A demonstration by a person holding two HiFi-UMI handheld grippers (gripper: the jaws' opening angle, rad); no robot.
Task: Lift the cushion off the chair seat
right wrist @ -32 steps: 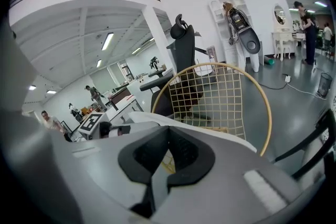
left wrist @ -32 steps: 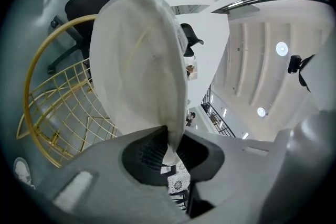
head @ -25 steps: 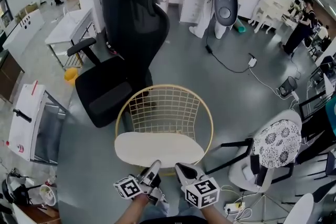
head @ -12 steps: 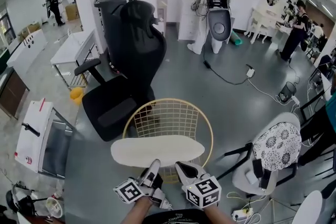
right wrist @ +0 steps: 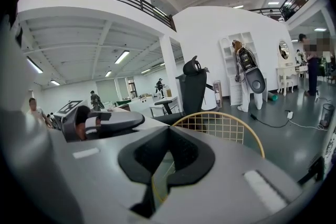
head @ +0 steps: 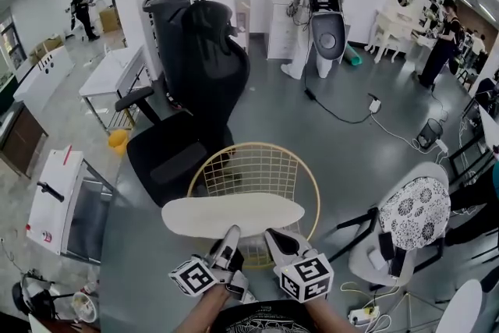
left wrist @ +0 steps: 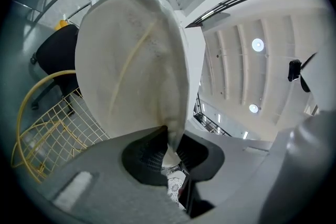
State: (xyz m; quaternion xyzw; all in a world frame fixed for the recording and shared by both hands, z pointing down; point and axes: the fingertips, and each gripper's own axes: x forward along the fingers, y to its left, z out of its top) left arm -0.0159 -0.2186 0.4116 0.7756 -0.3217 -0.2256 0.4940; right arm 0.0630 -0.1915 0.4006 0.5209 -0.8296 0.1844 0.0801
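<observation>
The cream oval cushion hangs clear above the seat of the yellow wire chair, held by its near edge. My left gripper is shut on that edge. In the left gripper view the cushion stands up from the pinched jaws, with the wire chair below left. My right gripper grips the same edge a little to the right. In the right gripper view its jaws close on a thin pale strip, and the chair back shows beyond.
A black office chair stands just behind the wire chair. A white chair with a patterned cushion is at the right, a white cart at the left. A cable runs across the grey floor. People stand far back.
Both grippers have risen with the cushion. It has come up off the wire seat and now hangs above it.
</observation>
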